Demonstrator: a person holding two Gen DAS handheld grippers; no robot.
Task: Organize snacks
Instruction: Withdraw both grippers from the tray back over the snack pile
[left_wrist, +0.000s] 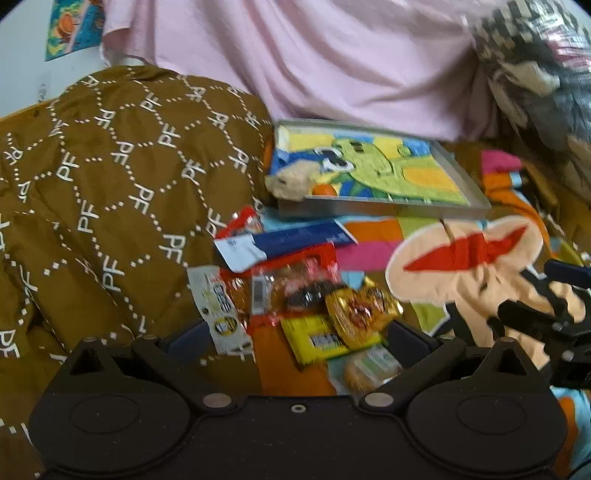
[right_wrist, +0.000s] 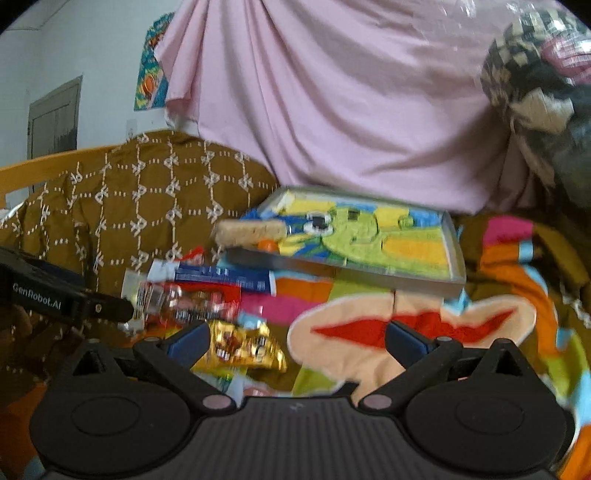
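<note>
From the left wrist, the left gripper (left_wrist: 291, 339) hangs low over a loose heap of wrapped snacks (left_wrist: 303, 299) on the colourful cartoon-print blanket (left_wrist: 461, 266), fingers spread wide and empty around a yellow wrapped bar (left_wrist: 317, 341), likely lining up a pick. From the right wrist, the right gripper (right_wrist: 295, 343) also stands wide and empty, a crinkled gold foil packet (right_wrist: 243, 347) just beside its left finger, while the shallow grey tray with a bright cartoon liner (right_wrist: 454, 266) beyond already carries a pale cereal bar (right_wrist: 251, 230), so it looks like the sorting spot.

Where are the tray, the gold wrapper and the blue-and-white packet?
tray (right_wrist: 453, 242), right wrist view, right rim.
gold wrapper (right_wrist: 242, 345), right wrist view, crinkled middle.
blue-and-white packet (left_wrist: 295, 238), left wrist view, blue middle.
</note>
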